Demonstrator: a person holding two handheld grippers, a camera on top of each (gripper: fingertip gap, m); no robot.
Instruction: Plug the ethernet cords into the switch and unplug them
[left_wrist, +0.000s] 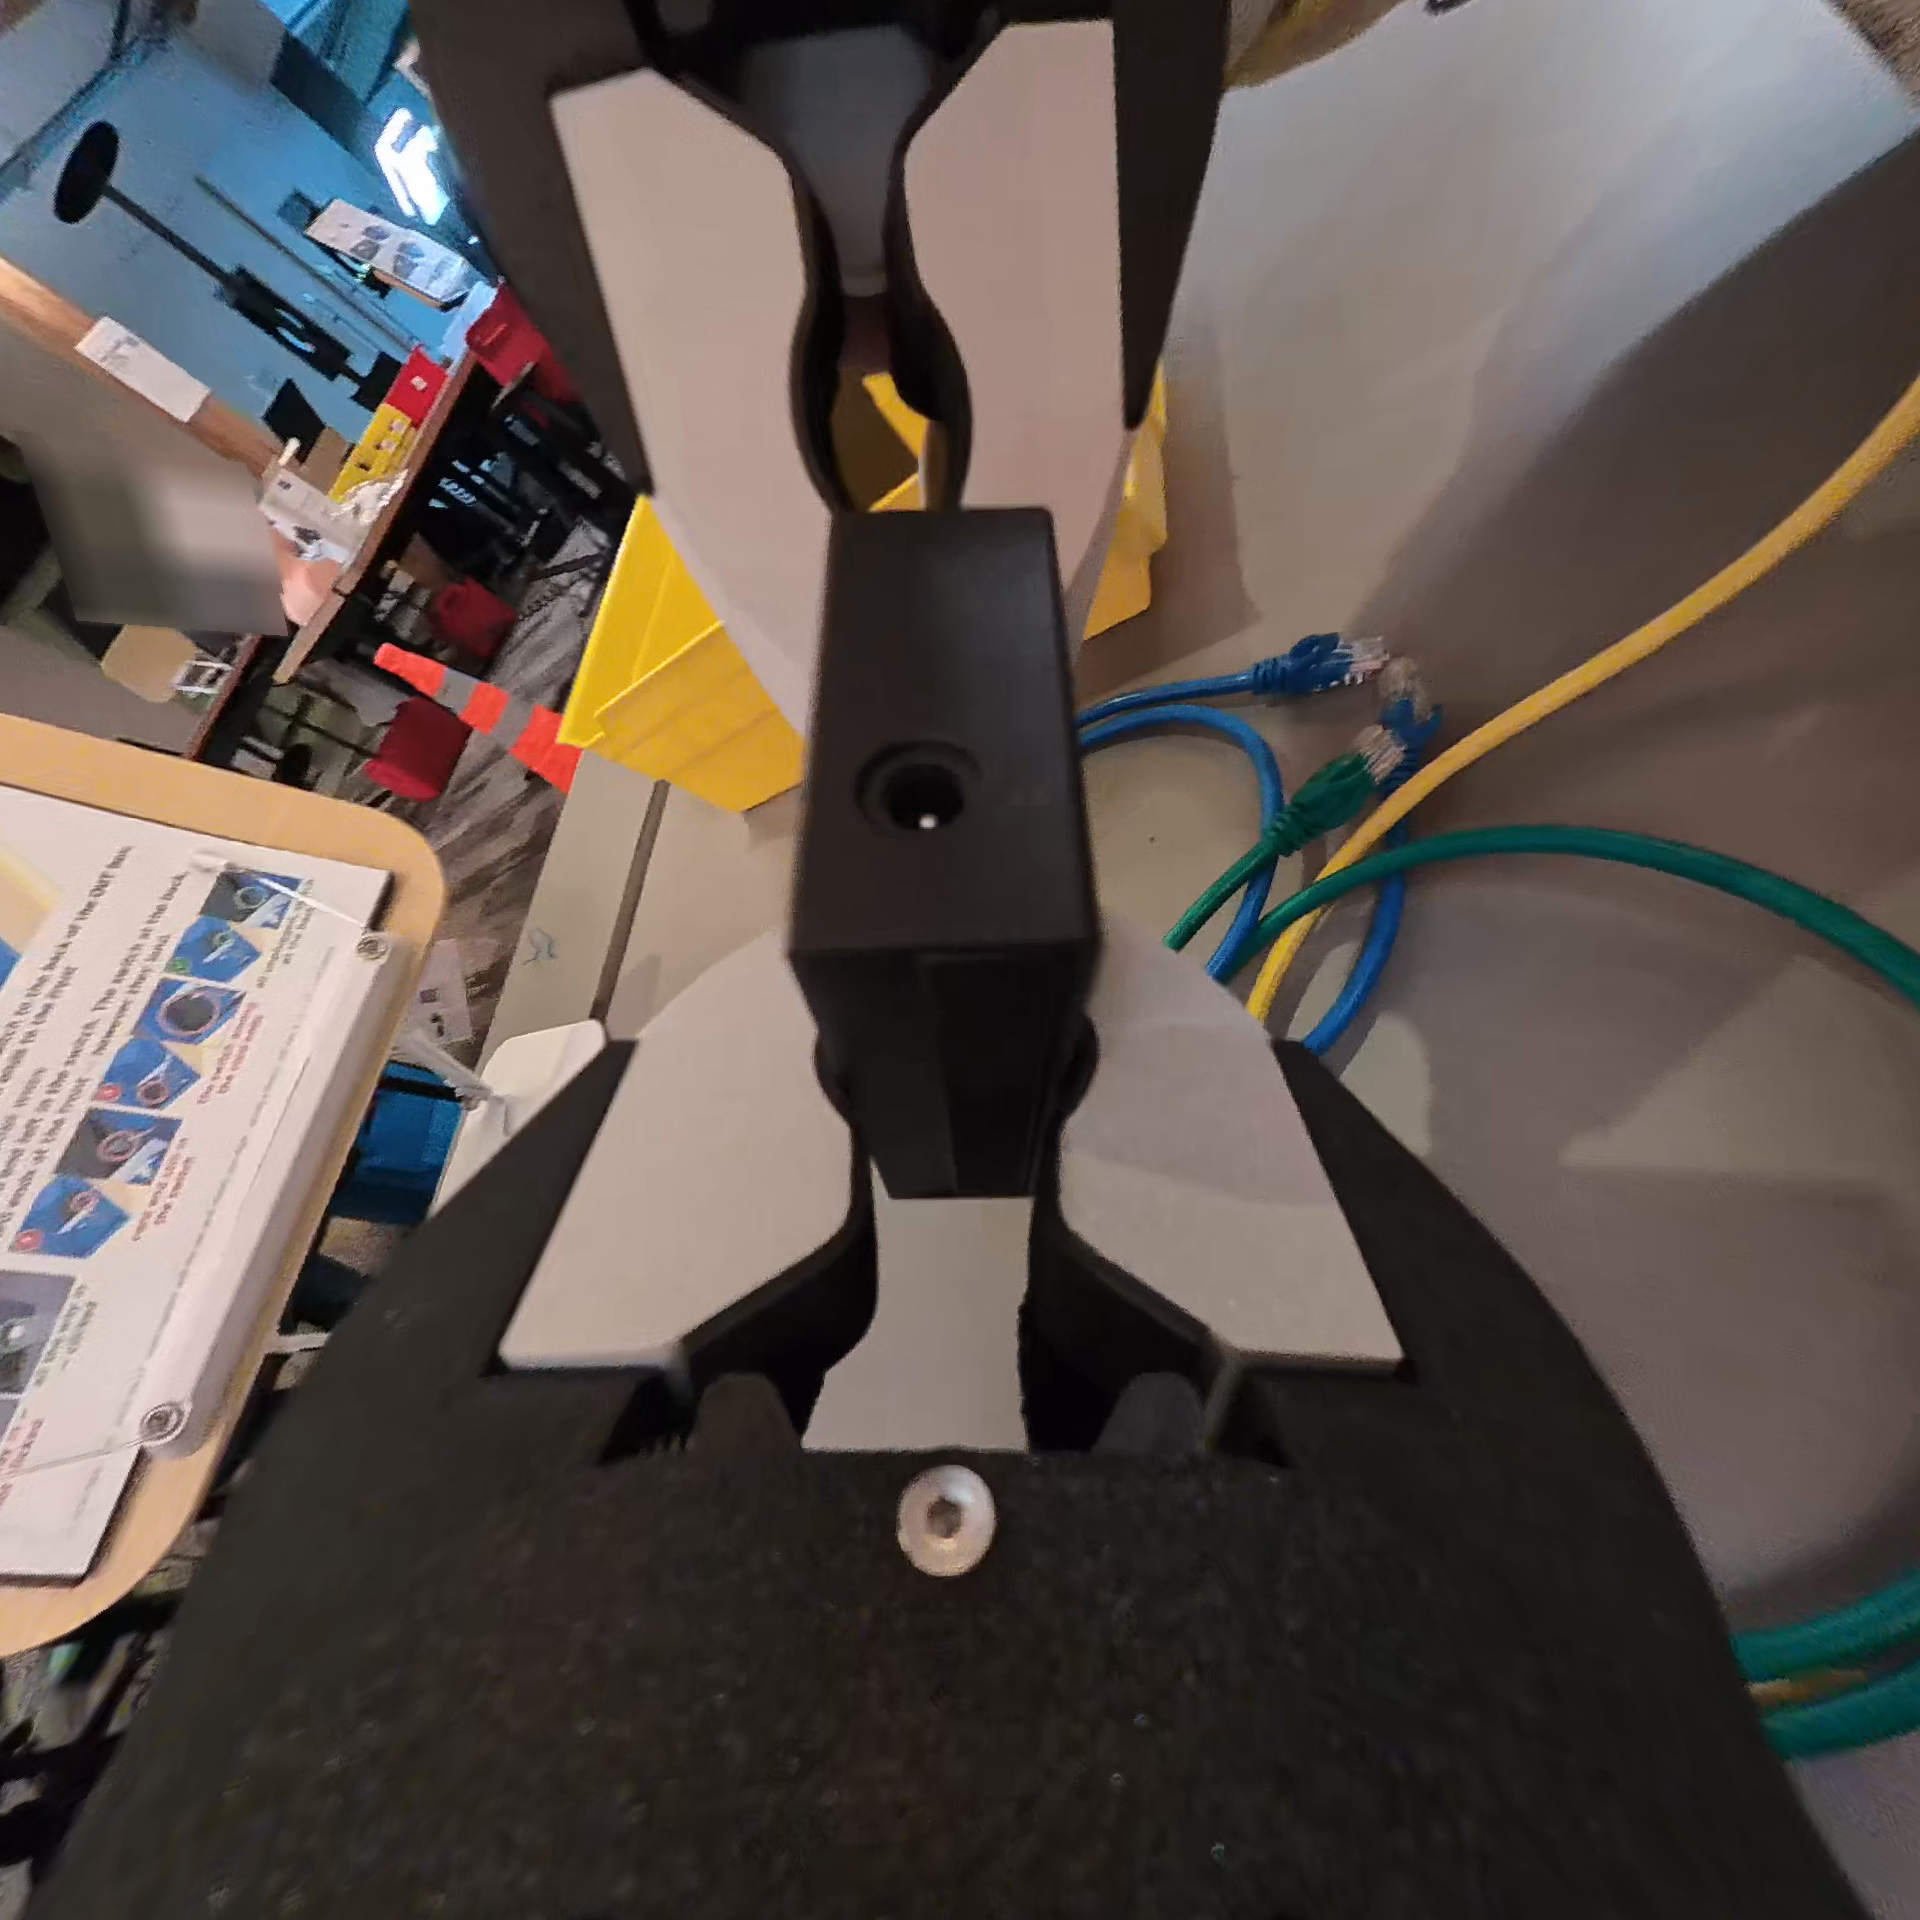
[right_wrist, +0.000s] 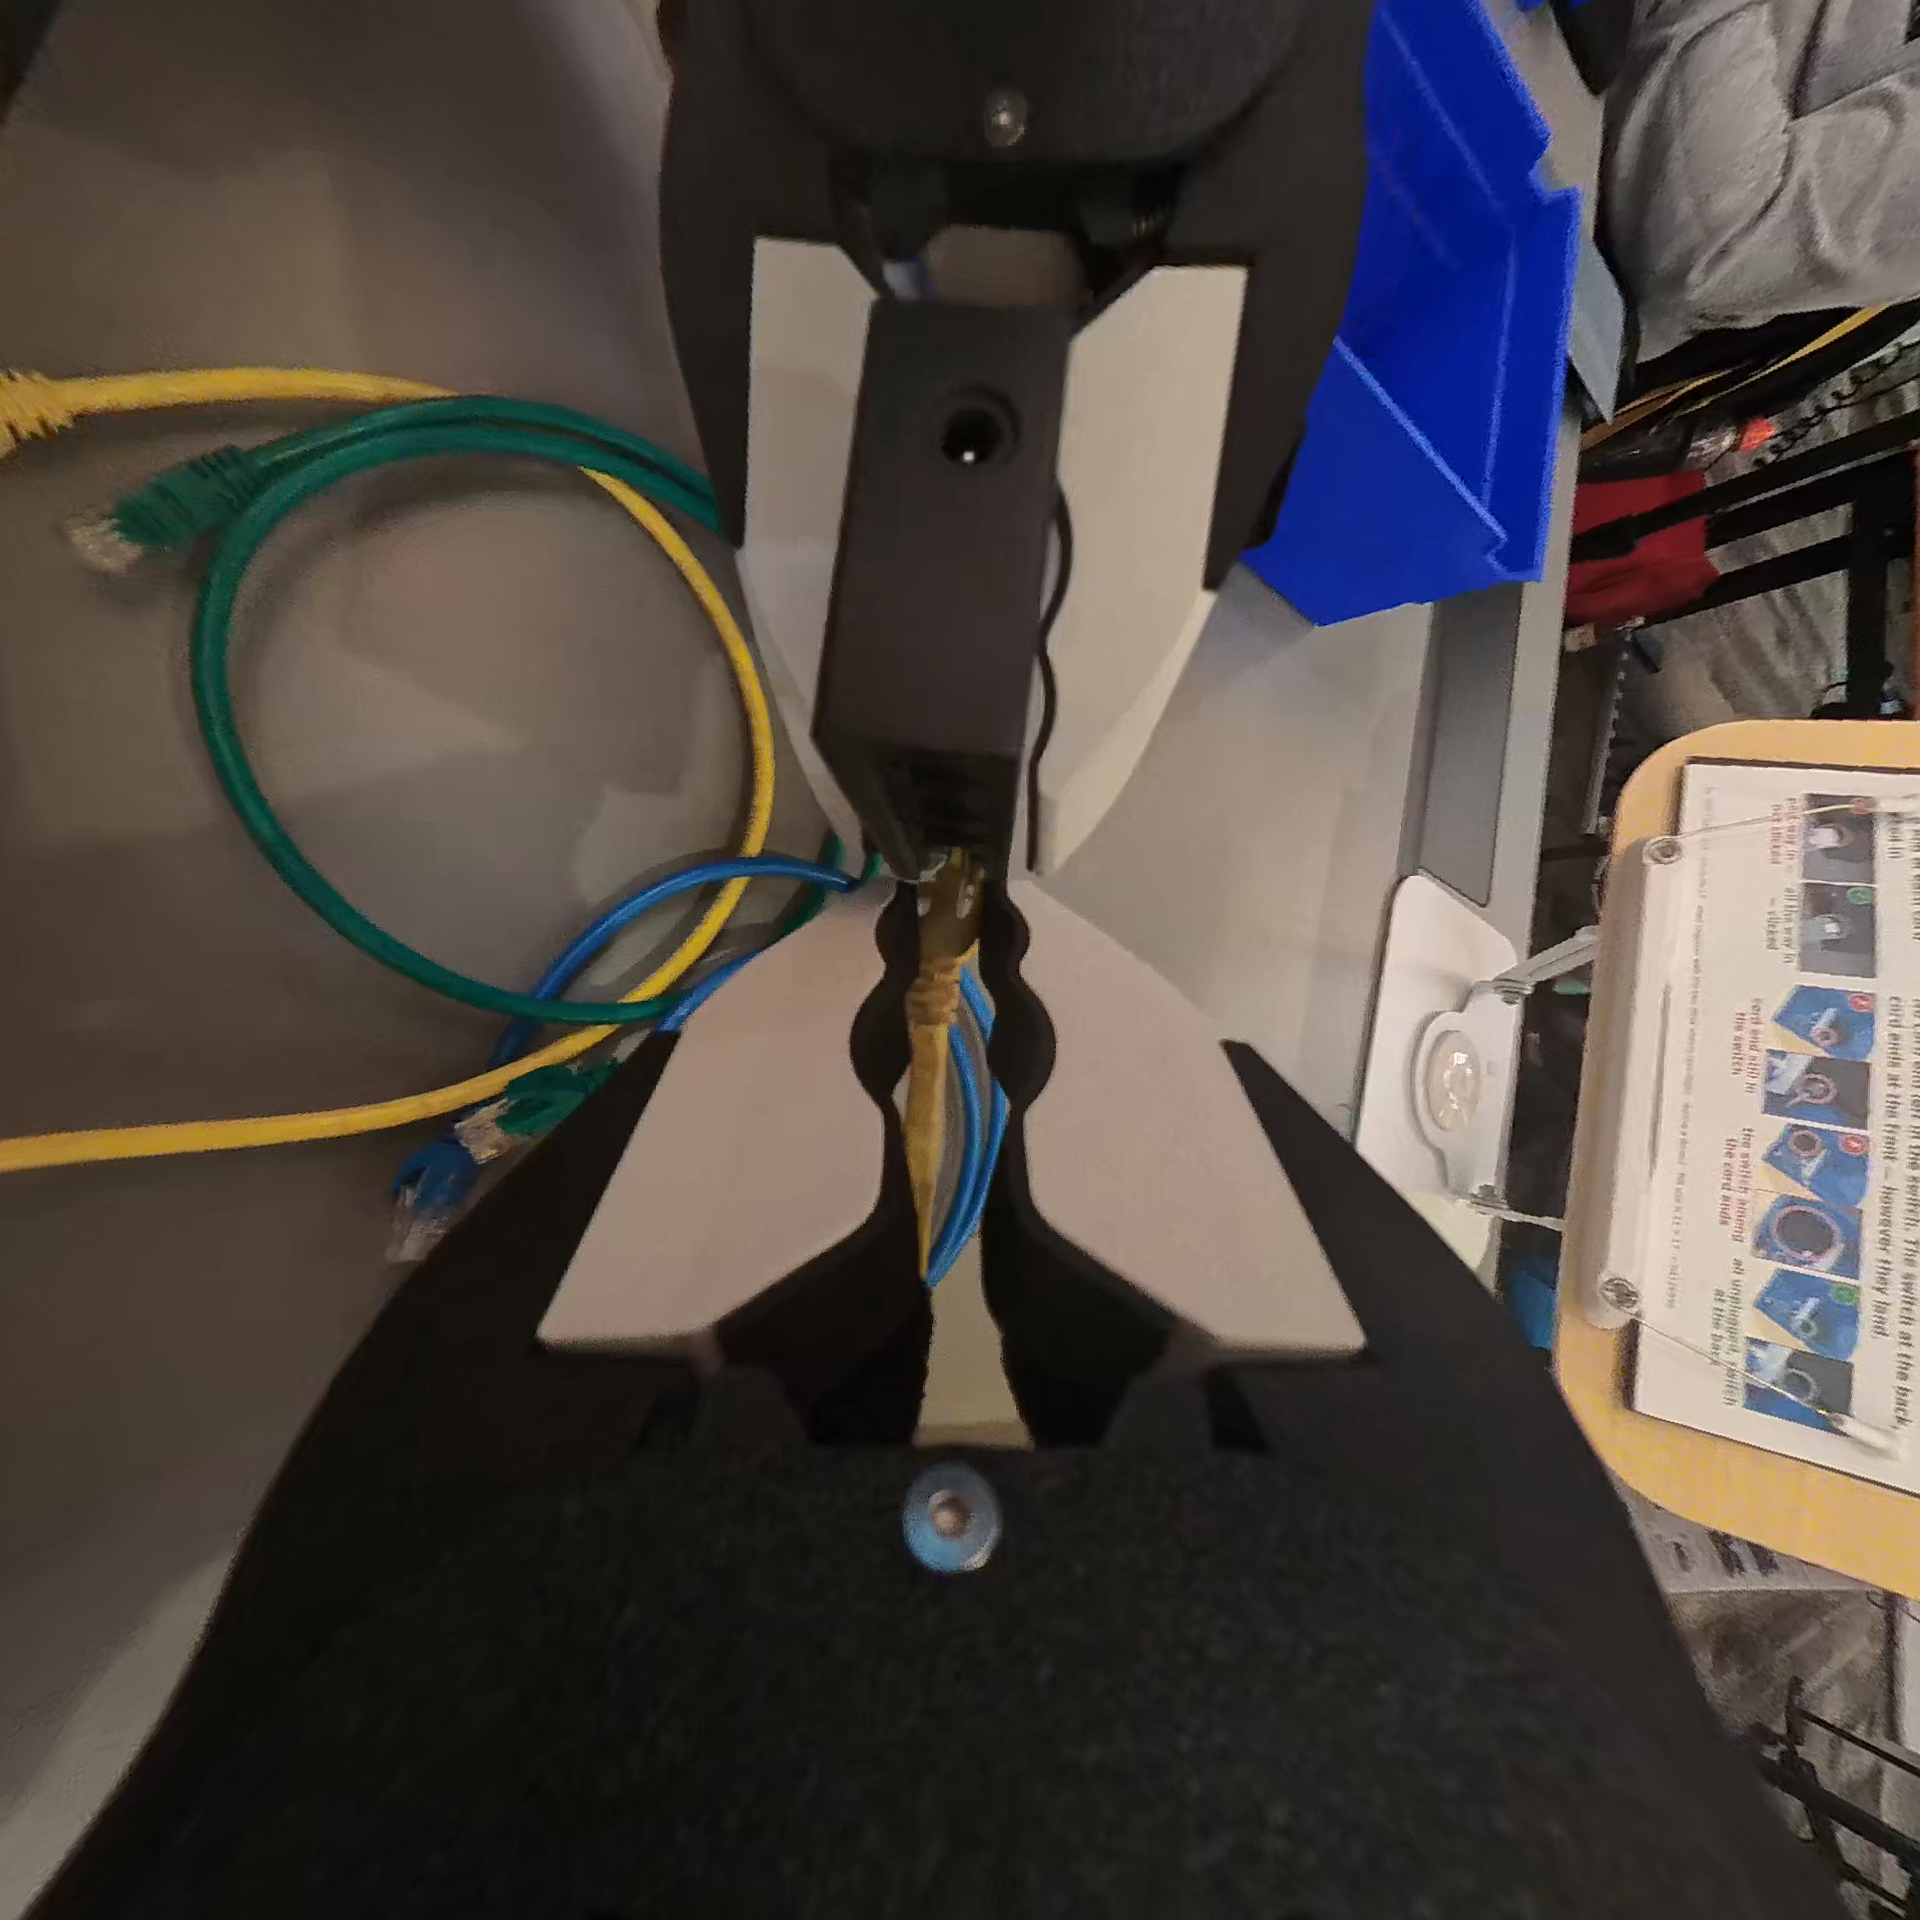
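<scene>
Grip is the weak point on both sides. Nearest in the right wrist view, the right claw (right_wrist: 951, 1049) is pinched shut on the boot of a yellow cord (right_wrist: 935, 1039), its plug nosed up against the port face of the black switch (right_wrist: 940, 582); whether the clip has seated I cannot tell, the ports being dark and blurred. A blue cord (right_wrist: 977, 1143) runs through the same gap beside the yellow boot, so it could get nipped or dragged along, or skew the plug so it jams at the port mouth. From the other side, the left claw (left_wrist: 951, 1049) is closed around the switch body, holding it end-on above the counter (left_wrist: 1558, 416); a hard push from the right could, I'd judge, slide the smooth box between those pads or twist it, and the plug would ride off line. Farther out, green cord (right_wrist: 312, 727) and yellow loops lie tangled with the blue on the counter, loose plugs (left_wrist: 1351, 665) bunched together, so any tug on the held cord may pull the knot tight or drag the others. Beyond sit a yellow bin (left_wrist: 675, 686) and a blue bin (right_wrist: 1434, 364), near enough for a swinging cord to snag.
</scene>
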